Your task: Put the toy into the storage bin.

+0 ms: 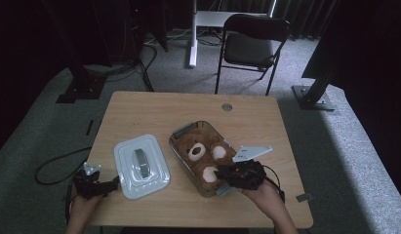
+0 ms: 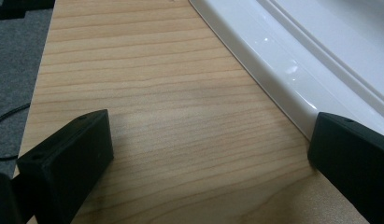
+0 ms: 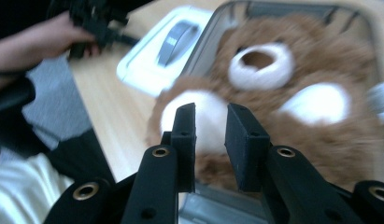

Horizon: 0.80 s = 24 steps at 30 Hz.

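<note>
High view puts your right gripper (image 1: 221, 171) at the near end of the clear container (image 1: 182, 130), which sits right of centre on the wooden table (image 1: 154, 105) with the brown teddy bear (image 1: 200, 146) lying inside it. Your right gripper view looks along the jaws at the bear (image 3: 269, 102): they stand close together with only a narrow gap between them, and nothing is in that gap (the white paw (image 3: 206, 114) shows just beyond the tips, but the pads do not press on it). The bear's white muzzle (image 3: 259, 65) and a second white paw (image 3: 318, 102) lie farther into the container, and the picture is smeared. Your left gripper (image 1: 112, 184) rests at the near left corner of the table, just beside the white lid (image 1: 142, 165), which lies flat to the left of the container with its grey handle (image 1: 142, 163) on top. In your left gripper view the jaws stand wide apart over bare wood, with the right-hand jaw next to the lid's rim (image 2: 273, 70); whether it touches the rim you cannot tell. Beyond the table a black folding chair (image 1: 251, 44) stands on the grey carpet.
</note>
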### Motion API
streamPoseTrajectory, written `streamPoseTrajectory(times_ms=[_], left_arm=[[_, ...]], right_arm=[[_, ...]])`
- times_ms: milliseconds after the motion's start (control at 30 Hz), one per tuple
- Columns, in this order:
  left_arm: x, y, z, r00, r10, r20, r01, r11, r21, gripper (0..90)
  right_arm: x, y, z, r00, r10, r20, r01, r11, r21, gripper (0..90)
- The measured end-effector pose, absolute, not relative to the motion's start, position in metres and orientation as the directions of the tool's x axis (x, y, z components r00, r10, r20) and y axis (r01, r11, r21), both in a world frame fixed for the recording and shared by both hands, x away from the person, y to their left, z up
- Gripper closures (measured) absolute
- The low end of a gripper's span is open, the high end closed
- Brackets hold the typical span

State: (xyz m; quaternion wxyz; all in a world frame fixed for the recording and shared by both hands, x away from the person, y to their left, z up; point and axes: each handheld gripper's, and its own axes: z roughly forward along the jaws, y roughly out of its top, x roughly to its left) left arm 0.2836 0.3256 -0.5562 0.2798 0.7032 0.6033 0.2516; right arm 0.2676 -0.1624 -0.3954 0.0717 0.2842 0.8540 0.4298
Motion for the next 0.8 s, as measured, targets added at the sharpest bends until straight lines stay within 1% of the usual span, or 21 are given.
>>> streamPoseTrajectory(times_ms=[167,267,433,533,667,733,800], left_arm=[[0.284,0.326,-0.556,0.146,0.989,0.016,0.708,-0.116,0.697,0.7],[0.284,0.325,-0.556,0.144,0.989,0.015,0.707,-0.113,0.698,0.7],[0.284,0.325,-0.556,0.145,0.989,0.015,0.708,-0.114,0.697,0.7],[0.284,0.325,-0.556,0.145,0.989,0.015,0.708,-0.114,0.697,0.7],[0.284,0.325,-0.556,0.144,0.989,0.015,0.708,-0.114,0.697,0.7],[0.284,0.325,-0.556,0.144,0.989,0.015,0.708,-0.114,0.697,0.7],[0.284,0.325,-0.556,0.144,0.989,0.015,0.708,-0.114,0.697,0.7]], right_arm=[[0.272,-0.15,-0.413,-0.845,0.52,0.127,0.432,0.523,0.735,78.8],[0.279,-0.144,-0.418,-0.85,0.514,0.11,0.432,0.563,0.704,80.6],[0.299,-0.128,-0.431,-0.854,0.502,0.138,0.467,0.623,0.628,84.7],[0.303,-0.119,-0.436,-0.862,0.492,0.121,0.46,0.66,0.594,87.8],[0.304,-0.107,-0.445,-0.872,0.48,0.092,0.453,0.724,0.52,88.9],[0.305,-0.105,-0.447,-0.877,0.473,0.09,0.45,0.74,0.5,89.1],[0.304,-0.104,-0.447,-0.876,0.475,0.085,0.449,0.738,0.504,89.0]])
